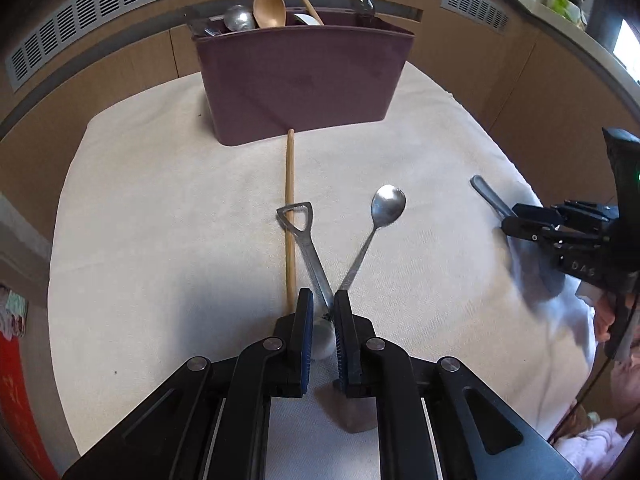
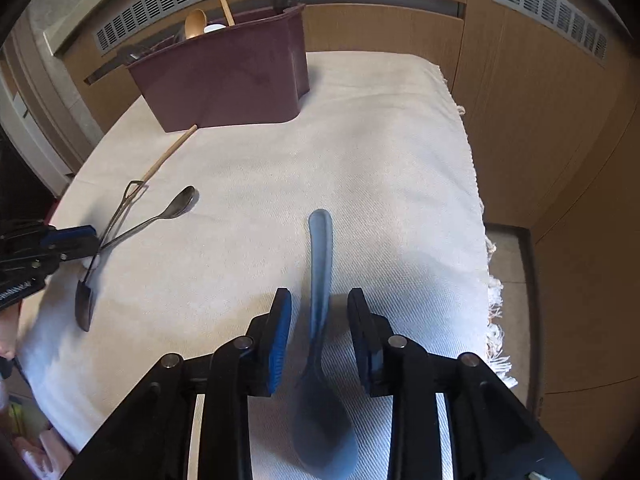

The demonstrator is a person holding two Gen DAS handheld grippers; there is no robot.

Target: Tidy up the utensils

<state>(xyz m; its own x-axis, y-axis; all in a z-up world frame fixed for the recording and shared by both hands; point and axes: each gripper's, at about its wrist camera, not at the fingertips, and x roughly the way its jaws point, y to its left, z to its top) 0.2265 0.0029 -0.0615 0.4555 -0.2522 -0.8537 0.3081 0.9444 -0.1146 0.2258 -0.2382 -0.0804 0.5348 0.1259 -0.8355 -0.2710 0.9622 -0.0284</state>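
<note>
**Left claw pinches two crossed metal utensils; right claw straddles a blue spoon**

The left claw [image 1: 320, 304] has its blue-padded fingers pressed in on two crossed steel utensils: a shovel-handled metal spoon [image 1: 306, 240] with a triangular loop at its end, and a plain silver teaspoon [image 1: 384, 208] whose bowl points away from the camera. The two handles cross right at the fingertips and fan out in a V above the cream woven cloth [image 1: 160, 220] that covers the table. The right wrist view shows the shovel spoon's dark bowl hanging below the grip, tilted toward the cloth.

Just left of the pinched pair lies a long wooden stick [image 1: 289, 208], flat on the cloth, its far end touching the foot of the maroon plastic utensil caddy [image 1: 296, 80]. The caddy stands upright at the far side of the table and already holds a wooden spoon [image 1: 270, 9], a metal ladle bowl [image 1: 239, 18], another wooden handle and some darker utensils.

The right claw [image 2: 320, 300] stands spread, its fingers on either side of a blue-grey plastic serving spoon [image 2: 320, 264] without pressing it. That spoon is blurred; its handle points toward the caddy and its bowl lies close under the camera. Whether it rests fully on the cloth cannot be told.
</note>
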